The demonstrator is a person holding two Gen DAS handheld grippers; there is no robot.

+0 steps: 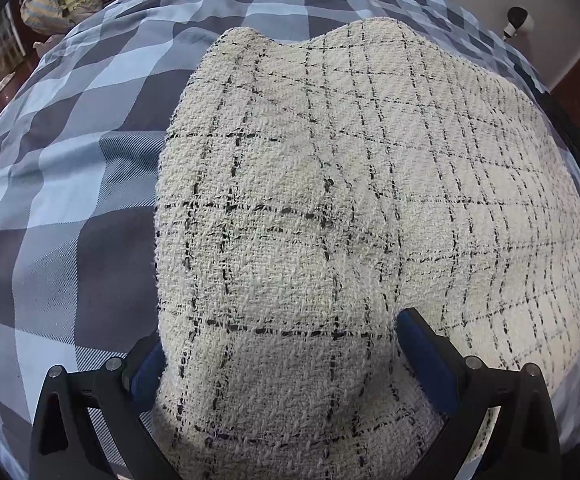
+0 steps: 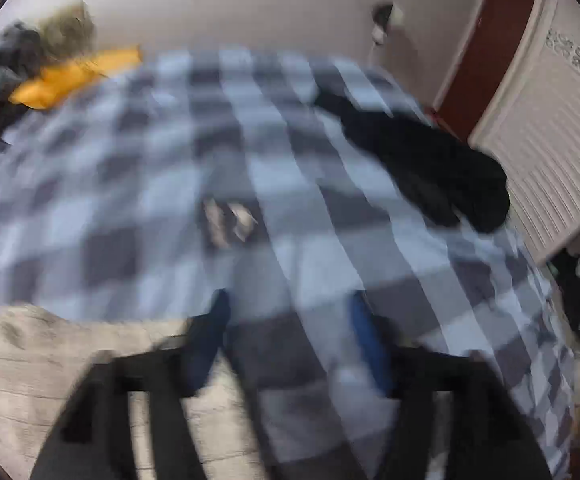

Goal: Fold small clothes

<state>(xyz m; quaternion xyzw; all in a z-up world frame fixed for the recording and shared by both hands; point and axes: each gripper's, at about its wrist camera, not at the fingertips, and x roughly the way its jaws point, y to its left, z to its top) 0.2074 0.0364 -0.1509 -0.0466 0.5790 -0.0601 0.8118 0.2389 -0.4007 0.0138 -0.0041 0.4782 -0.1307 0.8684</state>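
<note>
A cream tweed garment (image 1: pixel 329 200) with thin black check lines lies on the blue checked bedspread (image 1: pixel 62 200). My left gripper (image 1: pixel 278 344) is open, its blue-padded fingers (image 1: pixel 421 344) standing on either side of a raised bunch of the garment's near edge. In the blurred right wrist view my right gripper (image 2: pixel 290 336) is open and empty above the bedspread (image 2: pixel 290 184), with the cream garment (image 2: pixel 50 352) at the lower left beside its left finger.
A black garment (image 2: pixel 429 160) lies on the bed's right side. A yellow item (image 2: pixel 74 76) and a pile of clothes (image 2: pixel 18 52) sit at the far left. A white louvred door (image 2: pixel 549 140) stands at the right.
</note>
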